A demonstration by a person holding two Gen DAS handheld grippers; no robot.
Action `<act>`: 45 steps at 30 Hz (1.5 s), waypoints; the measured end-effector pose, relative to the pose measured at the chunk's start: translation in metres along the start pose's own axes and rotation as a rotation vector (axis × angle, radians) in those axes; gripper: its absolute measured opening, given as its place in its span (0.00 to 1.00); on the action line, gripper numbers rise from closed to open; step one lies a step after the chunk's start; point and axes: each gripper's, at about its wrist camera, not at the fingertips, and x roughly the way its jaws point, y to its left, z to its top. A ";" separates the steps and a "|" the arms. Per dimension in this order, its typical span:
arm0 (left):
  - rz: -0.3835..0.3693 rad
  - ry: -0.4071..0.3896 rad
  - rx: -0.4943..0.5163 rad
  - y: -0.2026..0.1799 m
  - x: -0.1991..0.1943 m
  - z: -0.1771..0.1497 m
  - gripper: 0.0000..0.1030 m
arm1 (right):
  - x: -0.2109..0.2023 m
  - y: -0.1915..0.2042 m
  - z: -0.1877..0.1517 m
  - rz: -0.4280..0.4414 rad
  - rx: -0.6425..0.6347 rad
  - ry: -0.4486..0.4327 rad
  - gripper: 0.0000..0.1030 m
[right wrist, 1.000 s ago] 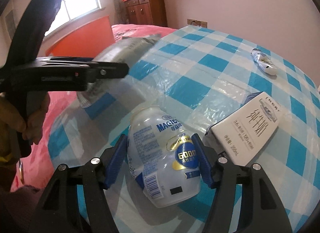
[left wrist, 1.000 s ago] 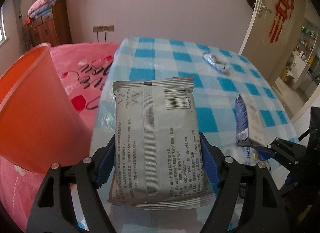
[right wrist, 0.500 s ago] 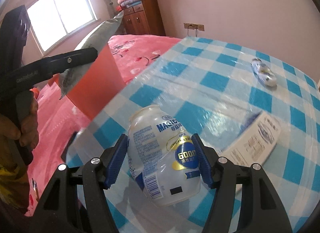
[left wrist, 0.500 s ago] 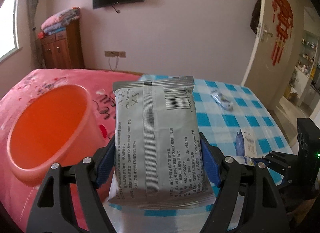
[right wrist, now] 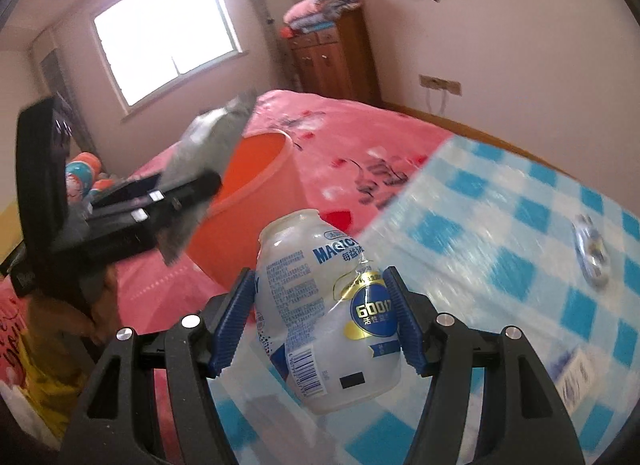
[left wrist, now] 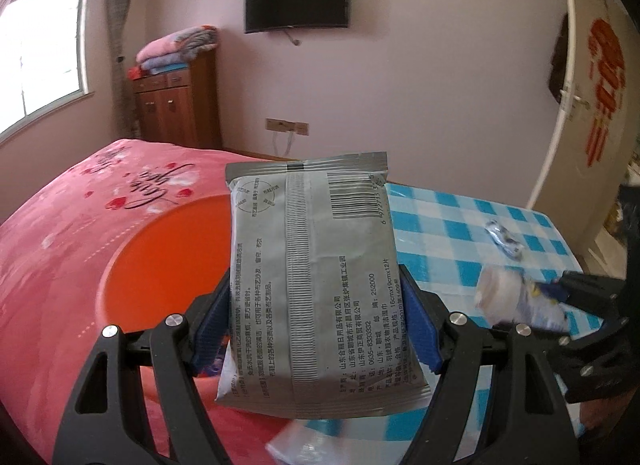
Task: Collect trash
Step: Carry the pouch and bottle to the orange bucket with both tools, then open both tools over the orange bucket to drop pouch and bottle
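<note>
Two grippers are carrying trash toward the orange bin (left wrist: 160, 265): the left gripper (left wrist: 316, 329) is clamping a grey packet (left wrist: 312, 265), the right gripper (right wrist: 326, 329) an empty bottle (right wrist: 324, 325), both raised clear for dropping.

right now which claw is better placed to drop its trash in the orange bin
Left. Its claw holds the grey packet right by the orange bin; the right claw with the bottle sits further back.
</note>
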 end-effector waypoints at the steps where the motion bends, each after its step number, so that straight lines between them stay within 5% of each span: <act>1: 0.008 -0.001 -0.006 0.004 0.000 0.000 0.74 | 0.003 0.008 0.009 0.006 -0.017 -0.008 0.63; 10: 0.088 0.022 -0.078 0.051 0.013 -0.004 0.74 | 0.041 0.060 0.063 0.071 -0.110 -0.030 0.63; 23: 0.117 0.061 -0.122 0.076 0.032 -0.011 0.74 | 0.098 0.082 0.095 0.086 -0.118 -0.006 0.64; 33: 0.159 0.098 -0.142 0.081 0.041 -0.018 0.79 | 0.097 0.052 0.087 0.091 0.011 -0.046 0.84; 45: 0.207 0.105 -0.102 0.066 0.038 -0.016 0.87 | 0.059 0.027 0.056 -0.032 0.036 -0.126 0.88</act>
